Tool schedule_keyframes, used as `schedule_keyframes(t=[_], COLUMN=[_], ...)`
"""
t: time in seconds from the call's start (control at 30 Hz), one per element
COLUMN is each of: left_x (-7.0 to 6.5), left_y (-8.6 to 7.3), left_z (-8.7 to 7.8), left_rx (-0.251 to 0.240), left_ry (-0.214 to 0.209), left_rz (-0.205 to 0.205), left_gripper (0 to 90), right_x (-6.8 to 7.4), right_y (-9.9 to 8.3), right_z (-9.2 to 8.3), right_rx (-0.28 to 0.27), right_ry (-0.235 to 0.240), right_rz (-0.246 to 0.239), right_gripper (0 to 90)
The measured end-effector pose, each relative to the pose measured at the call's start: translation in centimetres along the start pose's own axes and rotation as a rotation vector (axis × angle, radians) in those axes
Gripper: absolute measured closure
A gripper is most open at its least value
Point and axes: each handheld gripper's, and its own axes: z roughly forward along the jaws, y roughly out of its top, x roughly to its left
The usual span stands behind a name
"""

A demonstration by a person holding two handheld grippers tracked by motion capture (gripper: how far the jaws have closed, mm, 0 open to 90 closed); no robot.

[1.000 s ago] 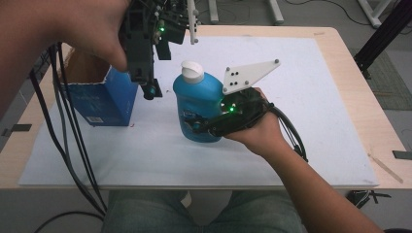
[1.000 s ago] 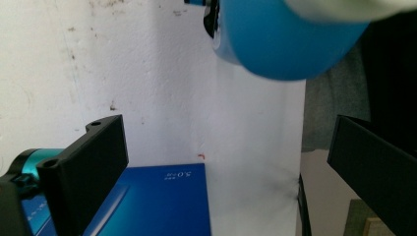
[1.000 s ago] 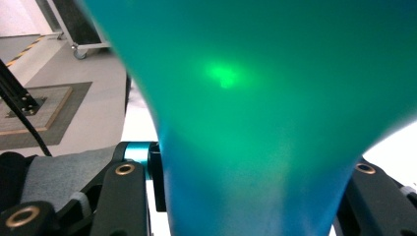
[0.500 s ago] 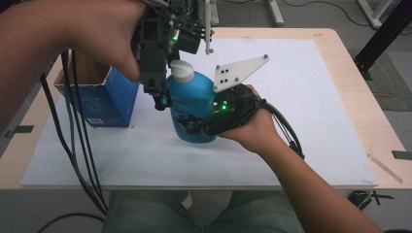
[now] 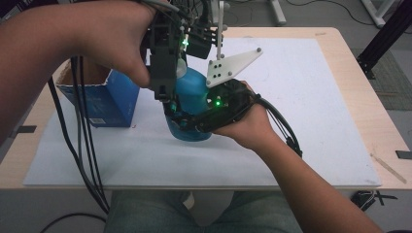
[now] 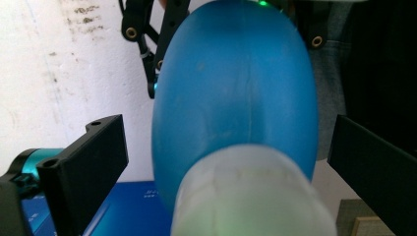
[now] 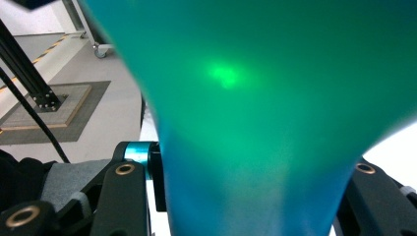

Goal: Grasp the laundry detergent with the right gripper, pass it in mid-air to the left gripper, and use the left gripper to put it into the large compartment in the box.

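Bottle (image 5: 190,92): one blue plastic bottle with a whitish cap (image 6: 251,196), standing on the white sheet near the middle-left of the table, just right of the box. Looks teal-green in the right gripper view where a green light glows on it.

Right gripper (image 5: 187,124): comes in from the right, low on the bottle. Jaws are clamped on the bottle's lower body, one jaw each side of it in its own view, both pressed up against the plastic. White three-cornered plate (image 5: 232,66) on top, green LED lit.

Left gripper (image 6: 228,162): held above the bottle, pointing down over the cap. Jaws spread wide, one on each side of the cap with clear gaps, so not touching anything as far as its own view shows.

Hands: two. Left hand (image 5: 114,41) wraps the left gripper from the upper left, right hand (image 5: 248,124) holds the right gripper from behind.

Box (image 5: 104,99): one blue cardboard box, top flaps open, sitting on the left part of the sheet, close beside the bottle. Can't tell if they touch.

Sheet (image 5: 301,97): one white sheet covering most of the table.

Table (image 5: 369,111): one, light wood, bare at the edges.

Cables (image 5: 85,141): a few black ones hang off the left gripper down past the front edge; one more bundle trails from the right gripper along the forearm.
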Motion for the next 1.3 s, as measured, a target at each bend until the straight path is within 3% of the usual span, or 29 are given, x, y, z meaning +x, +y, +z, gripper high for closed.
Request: schedule_keyframes(t=[0.33,0.47,0.6,0.8,1.3], left_x=[0.13,0.20,0.27,0.36,0.28], left_y=[0.53,0.58,0.59,0.55,0.81], left_z=[0.32,0.28,0.35,0.17,0.36], left_rx=[0.022,0.021,0.023,0.018,0.030], left_ry=[0.014,0.010,0.018,0.015,0.021], left_rz=[-0.016,-0.029,-0.028,-0.029,-0.024], left_gripper=[2.8,10.2,10.4,19.1,23.2], right_x=[-0.11,-0.22,-0.21,-0.28,-0.28], right_y=[0.10,0.10,0.08,0.05,0.13], right_z=[0.03,-0.01,-0.03,0.03,-0.08], right_rx=[-0.008,-0.011,-0.012,-0.010,-0.019], right_ry=[0.008,0.001,0.011,0.014,0.007], right_rz=[0.003,0.001,0.011,0.011,0.014], right_gripper=[46.2,46.2,46.2,46.2,46.2])
